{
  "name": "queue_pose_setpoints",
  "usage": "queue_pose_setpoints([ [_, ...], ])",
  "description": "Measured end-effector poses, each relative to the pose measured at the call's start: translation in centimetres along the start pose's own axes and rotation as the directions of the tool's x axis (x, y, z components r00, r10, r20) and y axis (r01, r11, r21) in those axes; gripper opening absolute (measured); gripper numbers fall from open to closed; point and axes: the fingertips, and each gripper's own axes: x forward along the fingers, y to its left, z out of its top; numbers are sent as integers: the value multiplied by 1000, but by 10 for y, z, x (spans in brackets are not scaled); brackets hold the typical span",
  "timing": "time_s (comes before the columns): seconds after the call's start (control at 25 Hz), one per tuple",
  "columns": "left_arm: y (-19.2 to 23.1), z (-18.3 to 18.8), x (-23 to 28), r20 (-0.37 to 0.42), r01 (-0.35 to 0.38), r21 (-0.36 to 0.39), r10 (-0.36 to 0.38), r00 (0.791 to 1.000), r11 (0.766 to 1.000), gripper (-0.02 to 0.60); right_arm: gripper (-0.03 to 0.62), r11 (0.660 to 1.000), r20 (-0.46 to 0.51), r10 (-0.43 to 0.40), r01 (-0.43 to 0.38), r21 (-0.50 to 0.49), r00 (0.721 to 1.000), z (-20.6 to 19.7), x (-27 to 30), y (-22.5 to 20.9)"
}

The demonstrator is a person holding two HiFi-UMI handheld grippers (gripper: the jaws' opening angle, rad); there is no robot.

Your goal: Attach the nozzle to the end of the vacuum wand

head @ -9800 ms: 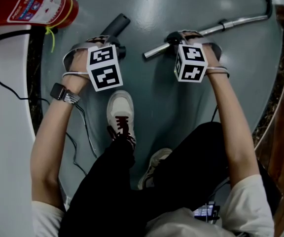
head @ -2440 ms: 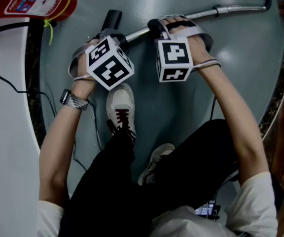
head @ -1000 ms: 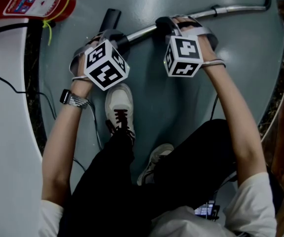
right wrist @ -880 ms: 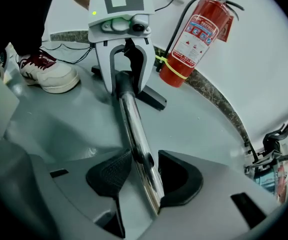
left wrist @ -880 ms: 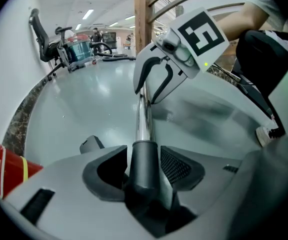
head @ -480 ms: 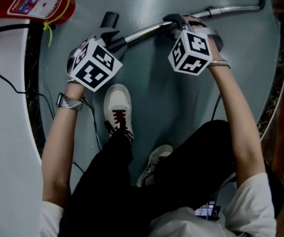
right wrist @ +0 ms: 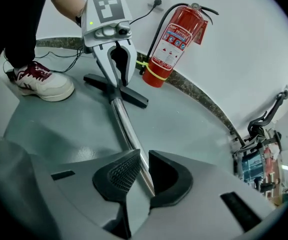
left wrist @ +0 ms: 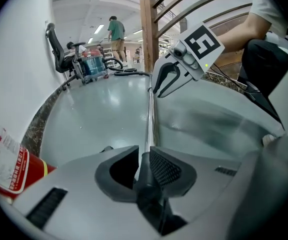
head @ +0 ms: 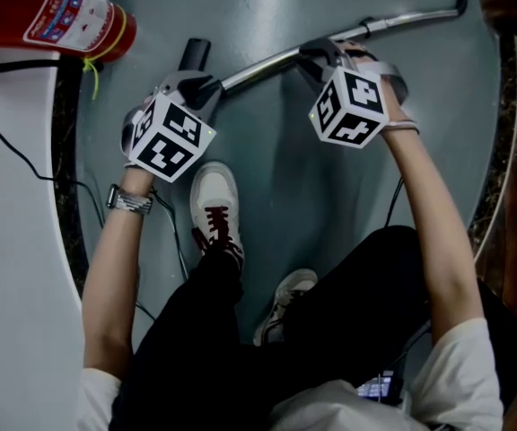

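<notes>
A chrome vacuum wand (head: 267,64) runs across the grey floor, with the black nozzle (head: 196,54) on its left end. My left gripper (head: 196,88) is at that end; its jaws are closing, and in the left gripper view (left wrist: 143,166) the pads press the nozzle's black neck (left wrist: 145,171). My right gripper (head: 321,54) sits farther along the tube. Its jaws are also closing, and the right gripper view (right wrist: 141,176) shows the chrome wand (right wrist: 124,121) pinched between the pads. The T-shaped nozzle (right wrist: 116,91) shows beyond, under the left gripper (right wrist: 116,64).
A red fire extinguisher (head: 52,21) stands at the upper left by the white wall. The person's white shoe (head: 215,200) is just below the left gripper. A black cable (head: 25,164) trails on the left. A wooden railing (head: 510,151) borders the right. An office chair and cart (left wrist: 84,61) stand far off.
Both pairs of jaws have gone from wide open around the wand to closed on it. Both hands have risen, the left shifting left and the right shifting right along the tube.
</notes>
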Motion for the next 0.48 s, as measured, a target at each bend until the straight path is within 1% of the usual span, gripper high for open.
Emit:
queue_pose_setpoints([
  [0.08, 0, 6, 0, 10, -15, 11, 14, 1000, 1000, 42, 61, 1000, -21, -11, 10, -21, 1000, -7, -4, 0],
  [0.16, 0, 11, 0, 28, -27, 15, 27, 999, 1000, 22, 55, 1000, -33, -18, 17, -24, 999, -13, -9, 0],
  [0.32, -2, 17, -2, 45, -43, 20, 42, 998, 999, 5, 48, 999, -20, -40, 41, 20, 999, -15, -21, -5],
  [0.48, -7, 29, -4, 36, -34, 59, 31, 999, 998, 2, 43, 996, -1, -60, 60, 67, 998, -23, -32, -8],
])
